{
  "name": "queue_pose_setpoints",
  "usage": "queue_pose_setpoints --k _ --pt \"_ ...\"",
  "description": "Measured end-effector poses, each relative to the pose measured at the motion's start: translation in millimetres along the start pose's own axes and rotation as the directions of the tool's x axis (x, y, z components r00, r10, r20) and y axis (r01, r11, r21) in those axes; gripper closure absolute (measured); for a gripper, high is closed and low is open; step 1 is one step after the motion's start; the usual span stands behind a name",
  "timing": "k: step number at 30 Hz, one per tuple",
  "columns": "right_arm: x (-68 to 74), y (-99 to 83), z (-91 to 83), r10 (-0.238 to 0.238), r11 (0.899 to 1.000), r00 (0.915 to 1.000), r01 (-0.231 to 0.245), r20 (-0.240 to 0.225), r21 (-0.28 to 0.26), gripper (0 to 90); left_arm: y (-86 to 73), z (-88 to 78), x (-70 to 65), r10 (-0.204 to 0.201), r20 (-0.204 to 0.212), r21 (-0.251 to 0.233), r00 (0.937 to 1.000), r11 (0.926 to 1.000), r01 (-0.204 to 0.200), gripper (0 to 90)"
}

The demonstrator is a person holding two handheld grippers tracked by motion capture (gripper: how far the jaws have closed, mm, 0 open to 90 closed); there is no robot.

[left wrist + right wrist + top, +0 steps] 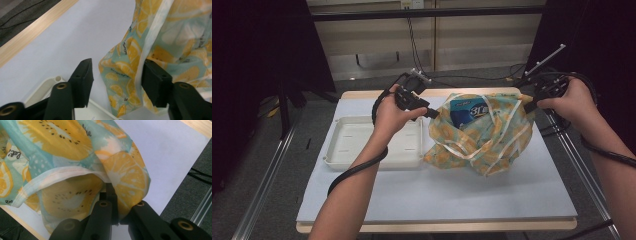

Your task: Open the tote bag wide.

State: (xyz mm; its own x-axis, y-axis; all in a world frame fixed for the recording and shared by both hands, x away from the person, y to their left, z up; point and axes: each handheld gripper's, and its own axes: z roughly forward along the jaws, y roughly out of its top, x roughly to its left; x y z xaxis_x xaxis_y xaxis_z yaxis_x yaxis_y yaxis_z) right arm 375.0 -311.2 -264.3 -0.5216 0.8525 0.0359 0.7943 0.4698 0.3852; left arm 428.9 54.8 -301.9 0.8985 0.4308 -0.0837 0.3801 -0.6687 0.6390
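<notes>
A cloth bag (pixel 484 142) printed with lemons and kiwis sits on the white mat (pixel 437 195), its mouth held wide. A blue tissue pack (pixel 468 111) lies inside it. My left gripper (pixel 432 114) is at the bag's left rim. In the left gripper view its jaws (pixel 116 80) stand apart, and a fold of the bag (pixel 120 75) hangs loose between them. My right gripper (pixel 528 106) is at the bag's right rim, raised off the table. In the right gripper view its jaws (pixel 120 207) are shut on the bag's fabric (pixel 125 182).
A shallow white tray (pixel 343 137) lies left of the bag, under my left forearm; its corner (pixel 50 83) appears in the left gripper view. The table's wooden edge (pixel 362 94) runs along the back. Metal rails flank both sides, and cables trail on the floor behind.
</notes>
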Motion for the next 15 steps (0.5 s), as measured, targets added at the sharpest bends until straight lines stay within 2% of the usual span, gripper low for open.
queue_pose_setpoints --k 7,12,15 --pt "2.8 -0.9 -1.0 0.006 1.0 1.0 -0.006 0.006 0.004 90.0 -13.4 -3.8 -4.7 -0.005 0.007 -0.005 1.0 1.0 0.005 36.8" --pt "4.1 -1.5 -2.6 -0.002 1.0 1.0 0.002 0.006 -0.004 90.0 -20.9 -1.2 -10.4 0.012 0.021 -0.008 0.9997 0.9999 -0.012 33.0" --pt "4.9 -2.5 -3.0 0.003 1.0 1.0 -0.003 0.01 -0.003 90.0 -26.0 4.1 -13.0 0.014 0.047 -0.005 0.9988 0.9999 -0.014 32.6"
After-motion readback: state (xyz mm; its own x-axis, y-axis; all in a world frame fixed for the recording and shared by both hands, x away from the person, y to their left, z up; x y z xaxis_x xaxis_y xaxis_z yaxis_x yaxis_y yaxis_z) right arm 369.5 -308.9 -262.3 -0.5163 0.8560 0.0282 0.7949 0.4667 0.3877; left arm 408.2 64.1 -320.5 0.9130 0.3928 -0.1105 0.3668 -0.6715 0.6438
